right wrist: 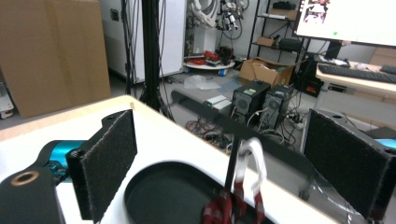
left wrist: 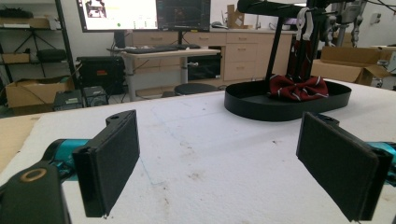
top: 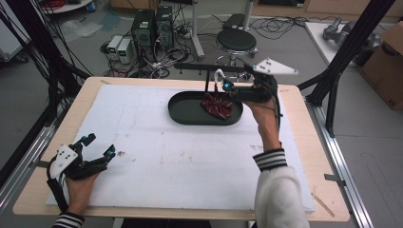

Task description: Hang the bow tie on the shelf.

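We look down on a wooden surface (top: 294,156) covered by a white foam sheet (top: 180,156). Our landmark is a shallow black oval tray (top: 187,114) lying on the sheet toward its far side.

Inside the tray, at its right end, lies a dark red striped bow tie (top: 217,105). A white plastic hook (top: 218,75) hangs above it from a slim black rail stand (top: 204,68) that rises just behind the tray; in the right gripper view the hook (right wrist: 250,161) appears to carry a red striped strap that runs down to the bow tie (right wrist: 224,210).

The right gripper (top: 231,85), held in a hand with a striped cuff, hovers over the tray's right end, close by the hook. In the right gripper view (right wrist: 224,163) its jaws stand wide apart with nothing between the pads; the hook hangs beyond them.

The left gripper (top: 98,145) rests well apart from the tray, near the sheet's front left corner. In the left gripper view (left wrist: 233,163) its jaws are spread wide and hold nothing, and the tray (left wrist: 261,109) with the bow tie (left wrist: 299,88) sits farther off across the stained sheet (left wrist: 210,158).
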Demonstrator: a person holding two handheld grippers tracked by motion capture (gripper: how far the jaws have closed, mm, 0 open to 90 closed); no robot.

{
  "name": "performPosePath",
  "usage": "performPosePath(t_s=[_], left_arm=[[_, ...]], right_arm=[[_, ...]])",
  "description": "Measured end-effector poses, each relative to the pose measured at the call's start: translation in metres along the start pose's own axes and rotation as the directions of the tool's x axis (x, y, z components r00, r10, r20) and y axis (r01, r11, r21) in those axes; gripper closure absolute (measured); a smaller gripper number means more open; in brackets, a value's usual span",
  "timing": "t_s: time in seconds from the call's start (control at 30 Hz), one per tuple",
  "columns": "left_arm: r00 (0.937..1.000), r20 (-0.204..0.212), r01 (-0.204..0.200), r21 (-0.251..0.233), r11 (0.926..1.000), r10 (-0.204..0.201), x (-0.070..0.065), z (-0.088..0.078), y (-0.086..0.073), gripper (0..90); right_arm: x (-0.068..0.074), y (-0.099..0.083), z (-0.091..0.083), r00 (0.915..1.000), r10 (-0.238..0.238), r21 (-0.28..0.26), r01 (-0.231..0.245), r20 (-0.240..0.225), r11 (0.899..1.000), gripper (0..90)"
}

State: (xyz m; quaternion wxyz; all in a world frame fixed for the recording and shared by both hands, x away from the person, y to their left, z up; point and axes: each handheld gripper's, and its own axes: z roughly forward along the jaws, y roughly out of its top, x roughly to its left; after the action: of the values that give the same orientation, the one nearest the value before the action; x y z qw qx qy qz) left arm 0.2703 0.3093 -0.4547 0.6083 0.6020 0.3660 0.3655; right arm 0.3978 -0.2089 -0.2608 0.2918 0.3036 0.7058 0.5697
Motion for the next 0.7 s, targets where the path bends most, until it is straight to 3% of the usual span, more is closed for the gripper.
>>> performPosePath(t_s=[0.13,0.23,0.37,0.47,0.57,0.7], left_arm=[[1.0000,-0.003,-0.004,-0.004,1.0000,0.004,0.000,0.000,0.000,13.7],[1.0000,-0.003,-0.003,-0.005,1.0000,0.003,0.000,0.000,0.000,13.7],[1.0000,-0.003,-0.006,-0.010,0.9999,0.006,0.000,-0.001,0.000,13.7],[0.9999,-0.006,-0.010,-0.019,0.9998,0.010,-0.001,-0.002,0.000,13.7],[0.9999,-0.011,-0.009,-0.020,0.9998,0.009,-0.001,-0.002,0.000,13.7],[0.9997,-0.016,-0.017,-0.019,0.9997,0.017,-0.002,-0.003,0.000,13.7]], right_arm=[[0.017,-0.034,-0.043,0.9963,-0.020,-0.049,0.024,0.084,0.999,9.1],[0.032,-0.070,-0.078,0.9876,-0.034,-0.080,0.047,0.154,0.996,9.2],[0.046,-0.123,-0.114,0.9738,0.009,-0.149,0.025,0.227,0.989,9.1],[0.052,-0.158,-0.127,0.9673,0.060,-0.185,-0.014,0.246,0.983,9.1],[0.056,-0.184,-0.128,0.9610,0.060,-0.175,-0.012,0.270,0.985,9.1],[0.057,-0.204,-0.125,0.9540,0.025,-0.140,0.018,0.299,0.990,9.1]])
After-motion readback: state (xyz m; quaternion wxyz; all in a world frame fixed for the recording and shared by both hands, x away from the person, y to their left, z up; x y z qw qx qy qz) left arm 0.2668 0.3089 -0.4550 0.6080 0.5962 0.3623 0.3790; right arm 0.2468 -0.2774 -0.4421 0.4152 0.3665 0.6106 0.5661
